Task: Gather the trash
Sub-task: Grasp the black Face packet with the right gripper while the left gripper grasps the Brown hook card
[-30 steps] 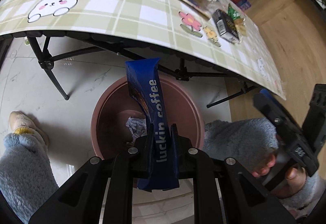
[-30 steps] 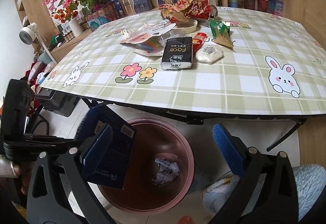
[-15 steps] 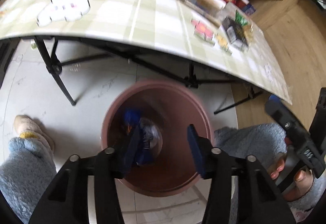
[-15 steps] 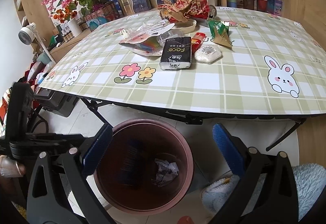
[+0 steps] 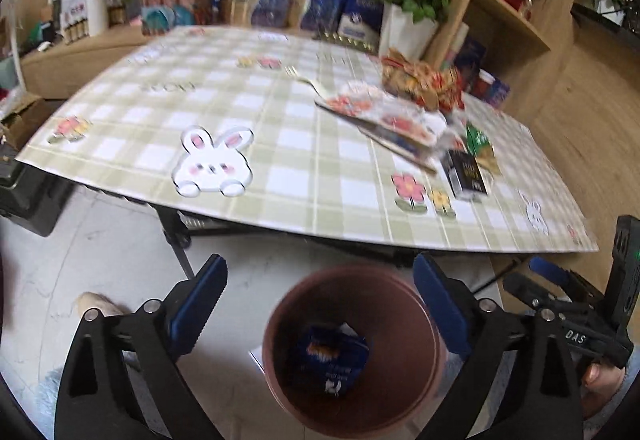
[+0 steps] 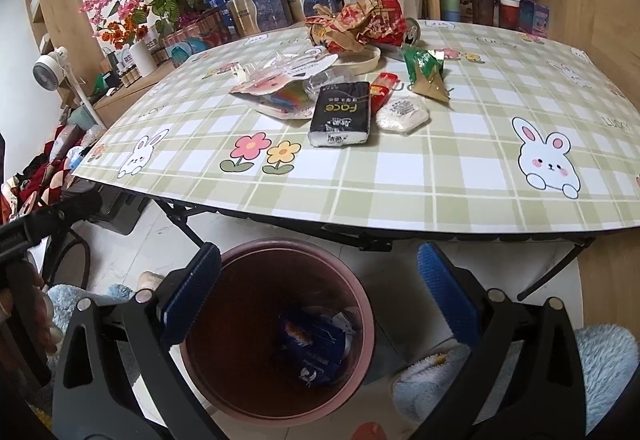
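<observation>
Blue coffee packet lies in the bin under the desk's near edge, left claw opening empty above, right claw wide, empty, ready for far wrappers.

Black jaws, blue ribbed pads, silver screws

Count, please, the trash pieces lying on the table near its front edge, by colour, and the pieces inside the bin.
Black tissue pack: 1
White packet: 1
Red wrapper: 1
Green wrapper: 1
Blue coffee sachet in the bin: 1
White crumpled paper in the bin: 1
Total: 6
</observation>
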`<state>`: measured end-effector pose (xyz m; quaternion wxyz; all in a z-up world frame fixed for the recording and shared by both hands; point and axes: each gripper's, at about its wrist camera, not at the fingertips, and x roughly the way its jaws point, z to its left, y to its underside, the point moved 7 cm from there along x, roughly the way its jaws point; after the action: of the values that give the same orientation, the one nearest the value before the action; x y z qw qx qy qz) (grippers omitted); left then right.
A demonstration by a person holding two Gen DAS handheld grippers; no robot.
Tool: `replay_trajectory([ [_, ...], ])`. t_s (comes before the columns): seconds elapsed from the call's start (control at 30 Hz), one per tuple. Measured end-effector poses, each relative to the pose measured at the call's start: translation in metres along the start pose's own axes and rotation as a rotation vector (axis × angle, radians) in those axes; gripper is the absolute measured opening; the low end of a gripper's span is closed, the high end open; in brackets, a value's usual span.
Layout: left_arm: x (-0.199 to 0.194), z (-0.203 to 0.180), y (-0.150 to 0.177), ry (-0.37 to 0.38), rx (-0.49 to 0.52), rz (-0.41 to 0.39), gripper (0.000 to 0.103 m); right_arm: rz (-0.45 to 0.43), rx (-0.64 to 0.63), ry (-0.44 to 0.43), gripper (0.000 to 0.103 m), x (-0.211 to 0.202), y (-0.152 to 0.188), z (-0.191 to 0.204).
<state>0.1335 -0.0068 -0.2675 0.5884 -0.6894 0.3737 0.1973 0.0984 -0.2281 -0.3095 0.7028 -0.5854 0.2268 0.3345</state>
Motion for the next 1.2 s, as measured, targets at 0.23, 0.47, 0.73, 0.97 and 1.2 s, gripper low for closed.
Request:
replay_trajectory([
  [0.23, -0.006, 0.006, -0.009, -0.022, 0.030, -0.041, 0.094, -0.027, -0.004, 0.010, 0.097, -0.004, -0.014, -0.012],
  [0.47, -0.003, 0.002, -0.021, -0.035, 0.078, -0.071, 0.094, 0.001, -0.030, 0.046, 0.097, 0.001, -0.031, -0.032],
  [0.73, 0.004, -0.004, -0.040, -0.046, 0.110, -0.102, 0.094, 0.028, -0.052, 0.069, 0.097, 0.022, -0.063, -0.037],
  [0.97, 0.014, -0.003, -0.053, -0.061, 0.124, -0.117, 0.094, 0.024, -0.074, 0.036, 0.090, 0.055, -0.090, -0.024],
  [1.2, 0.027, -0.003, -0.057, -0.069, 0.146, -0.104, 0.094, 0.044, -0.086, 0.049, 0.080, 0.088, -0.100, -0.012],
])
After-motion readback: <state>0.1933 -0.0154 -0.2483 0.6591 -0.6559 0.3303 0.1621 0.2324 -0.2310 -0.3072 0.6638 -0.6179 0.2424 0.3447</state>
